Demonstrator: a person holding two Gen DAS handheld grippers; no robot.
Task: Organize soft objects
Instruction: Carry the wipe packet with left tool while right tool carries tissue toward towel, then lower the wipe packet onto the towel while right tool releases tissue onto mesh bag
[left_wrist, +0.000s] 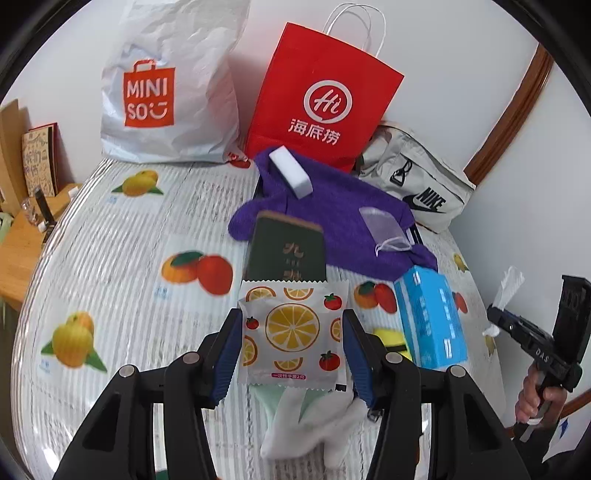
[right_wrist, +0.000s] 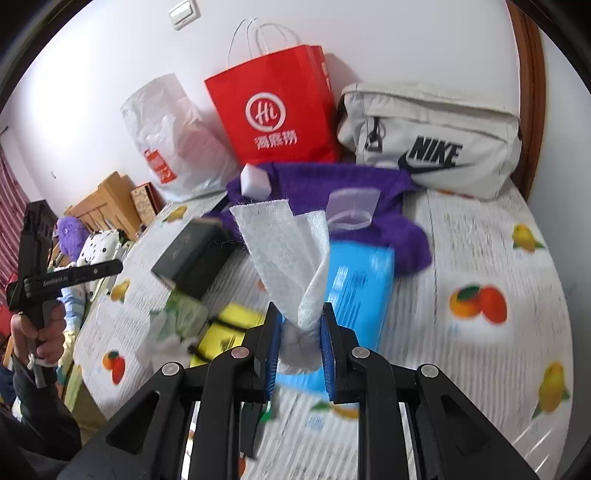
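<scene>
My left gripper (left_wrist: 293, 343) is shut on a flat packet (left_wrist: 291, 325) printed with orange slices and tomatoes, held above the fruit-print cover (left_wrist: 122, 258). White and pale green socks (left_wrist: 295, 421) lie under it. My right gripper (right_wrist: 301, 332) is shut on a white non-woven wipe (right_wrist: 284, 243), which stands up from its blue pads. That right gripper (left_wrist: 535, 332) also shows at the right edge of the left wrist view, in a hand. A purple fluffy cloth (left_wrist: 332, 206) carries a white sponge block (left_wrist: 290, 171) and a small translucent pouch (left_wrist: 382, 225).
A dark green box (left_wrist: 286, 251), a blue pack (left_wrist: 428, 317) and a yellow sponge (left_wrist: 391, 338) lie near the grippers. Against the wall stand a white Miniso bag (left_wrist: 166, 92), a red paper bag (left_wrist: 321, 99) and a grey Nike bag (left_wrist: 417, 181). Wooden furniture (left_wrist: 22, 240) is at left.
</scene>
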